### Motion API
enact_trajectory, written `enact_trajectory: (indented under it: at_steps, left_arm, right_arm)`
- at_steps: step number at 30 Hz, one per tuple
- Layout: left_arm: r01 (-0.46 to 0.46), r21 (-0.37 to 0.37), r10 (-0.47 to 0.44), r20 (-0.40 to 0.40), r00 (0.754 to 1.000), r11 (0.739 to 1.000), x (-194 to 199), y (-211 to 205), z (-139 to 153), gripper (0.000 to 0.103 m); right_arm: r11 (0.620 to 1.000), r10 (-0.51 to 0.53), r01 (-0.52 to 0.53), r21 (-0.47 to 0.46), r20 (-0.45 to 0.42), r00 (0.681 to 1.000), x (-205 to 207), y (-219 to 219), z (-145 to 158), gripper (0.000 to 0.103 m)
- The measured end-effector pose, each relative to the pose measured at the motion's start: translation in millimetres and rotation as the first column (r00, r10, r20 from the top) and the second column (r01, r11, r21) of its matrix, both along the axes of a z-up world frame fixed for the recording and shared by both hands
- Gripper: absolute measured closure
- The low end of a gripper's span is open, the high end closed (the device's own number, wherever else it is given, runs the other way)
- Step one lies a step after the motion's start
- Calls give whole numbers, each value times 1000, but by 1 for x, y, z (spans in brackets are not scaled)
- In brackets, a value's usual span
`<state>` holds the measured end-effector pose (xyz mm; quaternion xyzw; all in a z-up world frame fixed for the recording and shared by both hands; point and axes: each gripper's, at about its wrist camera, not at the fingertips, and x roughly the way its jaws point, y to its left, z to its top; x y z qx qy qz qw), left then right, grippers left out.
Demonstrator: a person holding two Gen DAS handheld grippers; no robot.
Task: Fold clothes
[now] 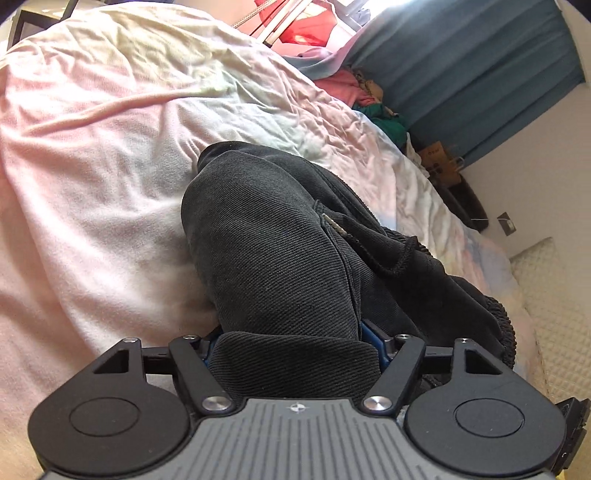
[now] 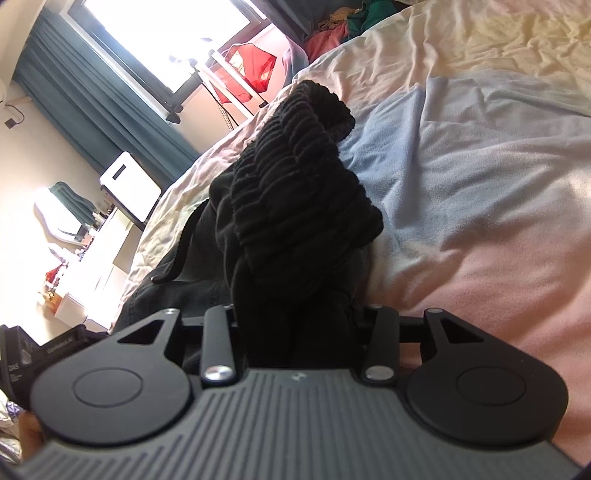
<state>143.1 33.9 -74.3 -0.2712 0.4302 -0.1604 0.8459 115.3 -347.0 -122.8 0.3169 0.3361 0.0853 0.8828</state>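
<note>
A bedroom in a home.
A bed [image 1: 110,166] with a rumpled pastel blanket fills both views; teal curtains [image 2: 74,85] flank a bright window [image 2: 155,33] at upper left.

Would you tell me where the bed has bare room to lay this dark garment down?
Bare blanket lies left of the dark garment in the left wrist view, and right of it in the right wrist view. Crowded: the clothes pile by the teal curtain.

under me is the wide bed [image 1: 110,155], covered by a rumpled pastel fleece blanket in pink, pale blue and cream. the dark charcoal twill trousers [image 1: 273,251] with ribbed elastic waistband [image 2: 295,166] lie bunched directly on it.
</note>
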Motion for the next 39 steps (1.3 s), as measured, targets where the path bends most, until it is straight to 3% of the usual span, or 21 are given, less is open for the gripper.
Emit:
enact_trajectory:
  at_steps: [6,11,16,20,26,28,33,39]
  left_arm:
    - [-1,-12,1,52,999,1000,-14,-1,21,45]
    - [18,-50,-13,101,995,999,-36,-9,52,49]
    - [43,-93,-33,102,994,995,-40,-42,81,49]
    - [104,-95,-94,107,990,990,-14,-106,105,49]
    - [214,-163,-191,143,971,963,65,-254,130,49]
    - [234,-184,-211,134,968,955,98,-304,131,49]
    - [273,-237,-247,134,960,932,169,-414,115,49]
    - [329,-205,-307,130,943,922,228,-498,70,49]
  right_arm:
    - [999,8,-7,-35,19,1000,-10,6,18,60]
    - [1000,5,-4,-13,17,1000,-25,-5,48,62]
    - [1000,-25,25,10,65,998,-42,-39,89,62]
    - [996,-89,88,21,80,993,-44,-94,114,62]
    - [963,-260,251,94,100,960,-29,-220,143,62]
    - [951,-307,300,77,103,946,-18,-257,153,62]
    - [912,-411,409,44,112,905,21,-344,167,62]
    - [874,-486,486,30,99,868,59,-410,134,62]
